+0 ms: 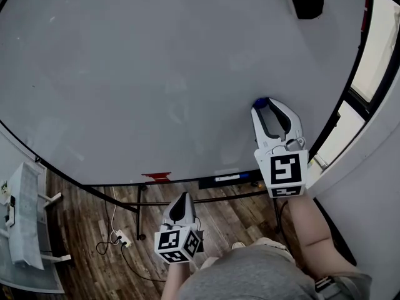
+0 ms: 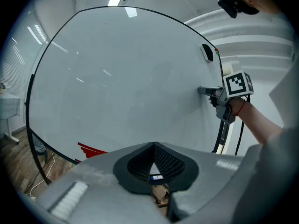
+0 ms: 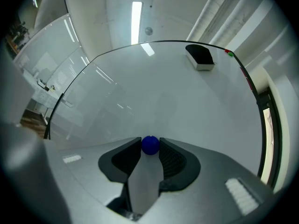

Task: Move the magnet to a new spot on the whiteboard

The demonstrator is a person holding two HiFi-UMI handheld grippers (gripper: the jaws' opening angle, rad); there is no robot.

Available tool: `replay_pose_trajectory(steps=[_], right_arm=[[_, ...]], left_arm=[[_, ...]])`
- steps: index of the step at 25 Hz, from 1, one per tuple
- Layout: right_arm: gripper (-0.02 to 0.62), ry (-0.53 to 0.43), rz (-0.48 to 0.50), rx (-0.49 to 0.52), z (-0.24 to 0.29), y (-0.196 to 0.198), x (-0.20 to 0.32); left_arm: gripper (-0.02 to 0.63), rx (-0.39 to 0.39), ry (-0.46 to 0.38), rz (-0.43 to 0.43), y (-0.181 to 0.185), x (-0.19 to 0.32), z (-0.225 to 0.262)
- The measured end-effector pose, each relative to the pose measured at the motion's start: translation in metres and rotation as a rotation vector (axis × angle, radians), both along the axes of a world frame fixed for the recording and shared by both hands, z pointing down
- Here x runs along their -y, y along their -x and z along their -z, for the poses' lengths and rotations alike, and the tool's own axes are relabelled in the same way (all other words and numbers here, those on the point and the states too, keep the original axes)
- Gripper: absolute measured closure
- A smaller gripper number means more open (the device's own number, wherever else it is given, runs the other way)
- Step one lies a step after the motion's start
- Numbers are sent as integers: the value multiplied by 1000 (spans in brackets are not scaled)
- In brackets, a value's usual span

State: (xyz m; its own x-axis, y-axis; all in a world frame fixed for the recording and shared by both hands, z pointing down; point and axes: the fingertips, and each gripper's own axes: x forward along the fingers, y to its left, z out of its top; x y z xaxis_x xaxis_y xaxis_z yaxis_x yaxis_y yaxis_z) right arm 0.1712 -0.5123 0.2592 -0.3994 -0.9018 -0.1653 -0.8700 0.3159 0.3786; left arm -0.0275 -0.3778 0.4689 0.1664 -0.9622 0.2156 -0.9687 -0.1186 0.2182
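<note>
The magnet (image 1: 260,100) is a small blue ball with no long axis to line up. It sits at the whiteboard's (image 1: 156,74) lower right, close to the right edge and above the bottom edge. I cannot tell whether it touches the surface or is just off it. It lies straight ahead of the right hand-held gripper (image 3: 150,145), pinched at the jaw tips with a pad pressing on each side, so that hand already has it. Open board lies to the left and above. The eraser (image 3: 200,56) near the top right corner is well apart.

The left hand-held gripper (image 2: 154,144) is closed on nothing. It hangs low, below the board's bottom edge and far from the magnet. The move is probably the right hand's alone: carry the magnet across toward the bare middle.
</note>
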Motion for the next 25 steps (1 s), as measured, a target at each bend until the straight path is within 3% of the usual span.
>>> replay_pose_trajectory(steps=[7, 11, 16, 20, 25], right_arm=[[467, -22, 36, 34, -1, 0, -2], [385, 12, 66, 43, -14, 1, -7], [385, 88, 91, 46, -43, -2, -22], [417, 153, 143, 75, -68, 3, -48], [506, 270, 240, 169, -101, 17, -90]], left_arm=[[602, -11, 7, 14, -9, -2, -4], [603, -25, 30, 31, -10, -8, -14], [602, -24, 40, 17, -19, -16, -20], [601, -20, 30, 1, -23, -26, -15], [601, -12, 17, -1, -21, -49, -6]])
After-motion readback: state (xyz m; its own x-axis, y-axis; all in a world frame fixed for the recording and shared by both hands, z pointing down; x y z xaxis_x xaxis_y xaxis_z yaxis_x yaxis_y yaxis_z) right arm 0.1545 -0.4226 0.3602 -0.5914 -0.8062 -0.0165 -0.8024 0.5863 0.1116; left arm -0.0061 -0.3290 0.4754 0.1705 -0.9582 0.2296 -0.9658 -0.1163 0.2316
